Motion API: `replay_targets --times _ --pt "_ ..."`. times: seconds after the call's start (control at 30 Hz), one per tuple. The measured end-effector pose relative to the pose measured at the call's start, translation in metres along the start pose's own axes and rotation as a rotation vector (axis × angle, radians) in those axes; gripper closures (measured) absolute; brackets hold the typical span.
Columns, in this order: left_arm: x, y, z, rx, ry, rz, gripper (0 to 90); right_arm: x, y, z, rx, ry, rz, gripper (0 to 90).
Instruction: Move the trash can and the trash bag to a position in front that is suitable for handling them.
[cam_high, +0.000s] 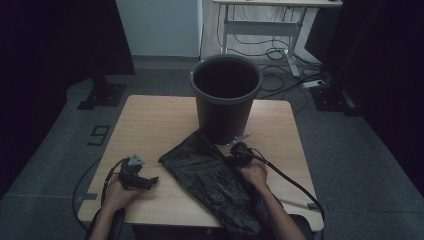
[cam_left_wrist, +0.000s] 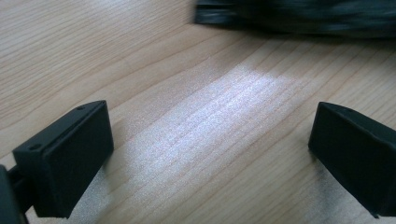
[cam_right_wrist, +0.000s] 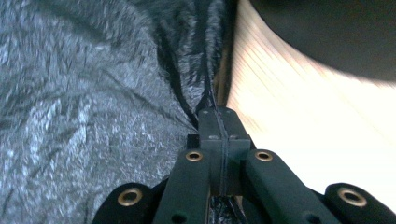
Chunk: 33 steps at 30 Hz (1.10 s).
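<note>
At the left of the high view, the left gripper (cam_high: 150, 181) rests low over the wooden bench (cam_high: 150, 125), held in the person's left hand (cam_high: 119, 192), with its cable looping off the near-left edge. Its jaws stand wide apart with nothing between them; in the left gripper view only bare wood grain lies between the two black pads (cam_left_wrist: 65, 161), and the blurred dark edge of the bag (cam_left_wrist: 299, 16) crosses the top, well ahead of them.

In the middle, the black plastic bag (cam_high: 210, 175) lies crumpled and mostly flat on the bench, running from just in front of the bin to the near edge, where it hangs over.

Behind it stands the dark round bin (cam_high: 226, 97), upright and open-topped, at the far side of the bench.

To the right, the right gripper (cam_high: 235, 159) sits at the bag's right edge, clenched on a fold of it: in the right gripper view the jaws are pressed together with a pinched ridge of crinkled plastic (cam_right_wrist: 93, 116) running out from between them.
</note>
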<state>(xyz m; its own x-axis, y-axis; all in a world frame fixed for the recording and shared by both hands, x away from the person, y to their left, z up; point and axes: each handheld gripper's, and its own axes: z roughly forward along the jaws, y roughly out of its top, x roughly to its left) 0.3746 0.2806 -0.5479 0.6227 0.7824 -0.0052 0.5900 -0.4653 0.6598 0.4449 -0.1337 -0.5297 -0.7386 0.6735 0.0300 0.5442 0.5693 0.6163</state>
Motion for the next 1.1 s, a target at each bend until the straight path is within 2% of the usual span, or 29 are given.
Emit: replay_targets --times 0.57,0.83,1.03,1.07,1.1 --pt "0.000 0.000 0.000 -0.002 -0.001 -0.002 0.0 -0.054 -0.083 -0.083 -0.001 -0.202 0.151 89.3" --pt "0.000 0.000 0.000 -0.002 -0.001 -0.002 0.0 -0.075 -0.121 -0.123 -0.036 -0.288 0.262 89.1" --pt "0.000 0.000 0.000 -0.002 -0.001 -0.002 0.0 -0.087 -0.144 -0.149 -0.051 -0.362 0.330 88.8" --pt "0.000 0.000 0.000 -0.002 -0.001 -0.002 0.0 -0.087 -0.144 -0.149 -0.051 -0.362 0.330 88.8" --pt "0.000 0.000 0.000 -0.002 -0.001 -0.002 0.0 -0.091 -0.151 -0.157 -0.057 -0.383 0.355 88.8"
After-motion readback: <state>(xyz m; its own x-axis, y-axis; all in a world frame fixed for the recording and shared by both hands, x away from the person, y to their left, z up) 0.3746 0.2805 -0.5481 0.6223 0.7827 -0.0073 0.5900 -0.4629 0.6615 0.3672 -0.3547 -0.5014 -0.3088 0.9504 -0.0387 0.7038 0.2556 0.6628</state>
